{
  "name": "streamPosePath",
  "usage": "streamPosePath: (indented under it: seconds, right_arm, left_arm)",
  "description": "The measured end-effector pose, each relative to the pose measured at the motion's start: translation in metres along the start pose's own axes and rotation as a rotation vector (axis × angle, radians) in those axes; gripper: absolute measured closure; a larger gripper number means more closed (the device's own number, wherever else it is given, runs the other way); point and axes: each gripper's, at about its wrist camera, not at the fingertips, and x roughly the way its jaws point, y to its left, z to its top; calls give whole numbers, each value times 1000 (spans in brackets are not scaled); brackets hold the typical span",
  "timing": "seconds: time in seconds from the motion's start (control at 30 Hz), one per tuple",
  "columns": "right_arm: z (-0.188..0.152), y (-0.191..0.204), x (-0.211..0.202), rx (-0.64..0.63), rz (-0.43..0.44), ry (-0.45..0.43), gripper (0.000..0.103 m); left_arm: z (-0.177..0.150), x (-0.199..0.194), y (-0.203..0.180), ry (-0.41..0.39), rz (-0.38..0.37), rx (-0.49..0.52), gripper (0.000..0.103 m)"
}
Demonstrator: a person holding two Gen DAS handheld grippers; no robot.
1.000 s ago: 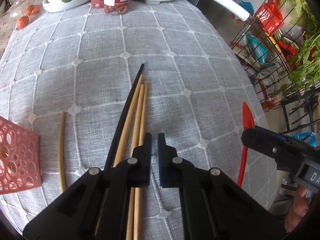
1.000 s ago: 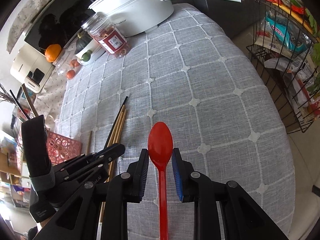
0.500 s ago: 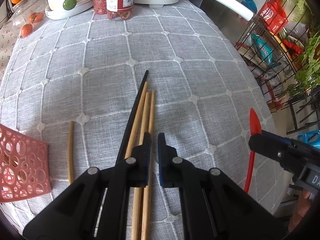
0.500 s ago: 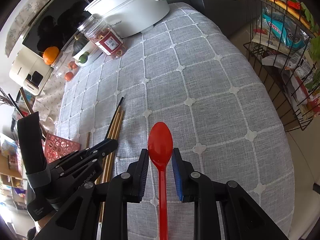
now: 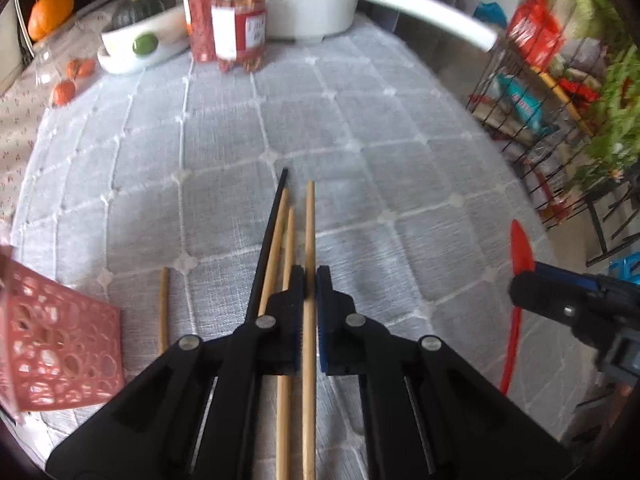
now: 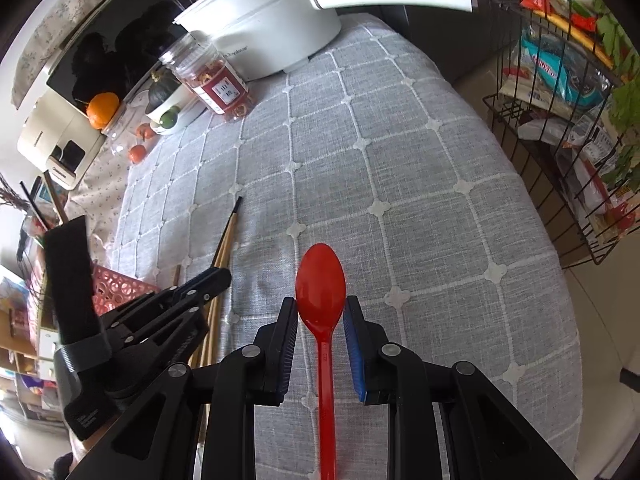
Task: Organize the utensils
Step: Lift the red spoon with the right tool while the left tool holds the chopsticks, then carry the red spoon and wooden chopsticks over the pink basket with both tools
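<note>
My left hand-held gripper (image 5: 311, 280) pinches one wooden chopstick (image 5: 309, 240), its tip above the other chopsticks (image 5: 276, 240) lying on the grey tabletop (image 5: 224, 160). My right hand-held gripper (image 6: 320, 312) clamps the red spoon (image 6: 321, 284) by its bowl.

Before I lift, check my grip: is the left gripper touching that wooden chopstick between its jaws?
Touching. In the left wrist view the left gripper is shut on one wooden chopstick, both jaws pressed against its sides with no gap.
</note>
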Motion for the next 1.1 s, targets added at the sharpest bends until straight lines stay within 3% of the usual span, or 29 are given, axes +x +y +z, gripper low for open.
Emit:
streamPosePath:
  seconds: [0.07,0.1,0.37,0.47,0.53,0.57,0.73,0.87,1.0,1.07,1.1]
  right_arm:
    - [-2,4,-11,-12,1,-33,80]
    - [-3,6,-18,-17,6,-52,91]
    - [-10,28,-59,-87,24,-168,92]
    - [-9,30,-46,-122,-16,-124,87]
    - [-6,22,-22,-97,-79,-64,67]
    - [-6,18,-13,-92,-99,-45,65]
    - [5,7,35,-86,-172,54,65]
    - [9,14,58,-111,-173,98,63]
    - [9,28,71,-181,-239,93,63]
    - [7,36,73,-229,-286,83,76]
    - [5,41,74,-250,-290,81,76]
  left_arm:
    - [-2,-24,-3,-51,-17,29,96]
    - [-3,-38,-3,-78,-25,42,96]
    - [-24,-108,10,-206,-73,78,96]
    - [-31,-121,13,-217,-84,92,96]
    - [-34,-126,14,-226,-82,100,96]
    - [-35,-128,15,-228,-86,99,96]
    - [-37,-132,20,-229,-97,88,96]
    - [-38,-133,21,-229,-99,88,96]
    - [-40,-135,25,-231,-99,82,96]
    - [-41,-137,27,-231,-101,78,96]
    - [-42,-139,28,-233,-103,80,96]
